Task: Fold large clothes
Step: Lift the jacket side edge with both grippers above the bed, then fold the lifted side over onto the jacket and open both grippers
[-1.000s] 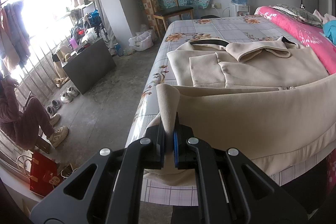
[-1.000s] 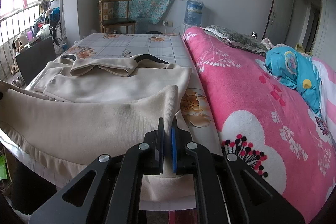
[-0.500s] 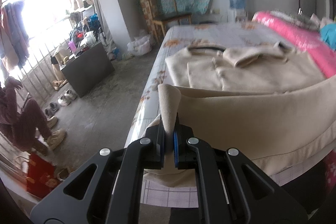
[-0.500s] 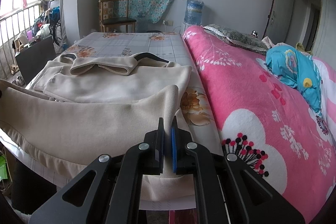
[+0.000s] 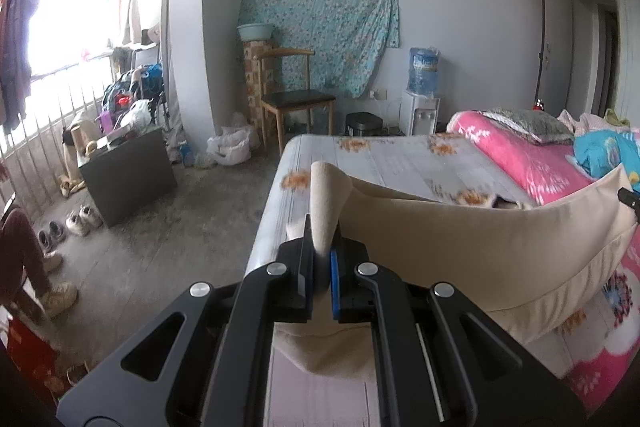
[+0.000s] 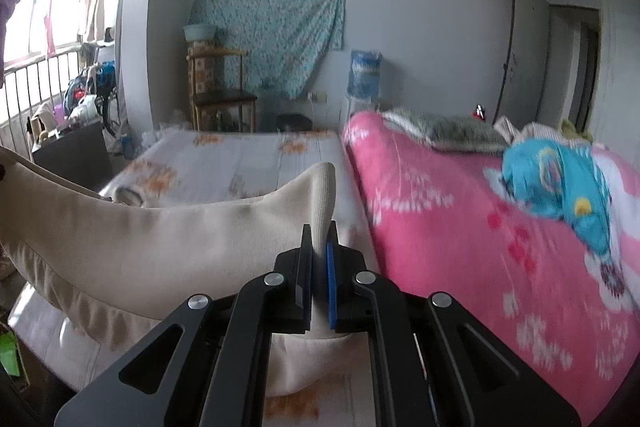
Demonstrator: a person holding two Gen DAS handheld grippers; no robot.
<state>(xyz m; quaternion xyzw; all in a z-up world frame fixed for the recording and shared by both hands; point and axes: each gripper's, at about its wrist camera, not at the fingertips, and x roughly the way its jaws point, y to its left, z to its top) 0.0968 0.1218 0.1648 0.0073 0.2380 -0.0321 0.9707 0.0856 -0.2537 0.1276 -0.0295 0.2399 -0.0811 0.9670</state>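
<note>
A large beige sweatshirt [image 5: 460, 239] lies over the near end of the bed; its lower hem is lifted and stretched between my two grippers. My left gripper [image 5: 321, 261] is shut on the hem's left corner. My right gripper [image 6: 319, 267] is shut on the right corner of the same sweatshirt [image 6: 168, 239]. The raised fabric hides most of the garment's folded upper part. The right gripper's tip shows at the right edge of the left wrist view [image 5: 630, 197].
The bed has a checked floral sheet [image 5: 400, 155] and a pink blanket [image 6: 460, 211] on the right with a blue garment [image 6: 560, 183] and a grey pillow [image 6: 448, 131]. A wooden chair [image 5: 292, 99], water dispenser [image 5: 422, 87] and dark cabinet [image 5: 128, 175] stand beyond. Shoes [image 5: 80, 219] lie on the floor at the left.
Both grippers have risen with the hem still held. The lifted fabric now stands higher and hides the sweatshirt's folded sleeves and collar that were visible before.
</note>
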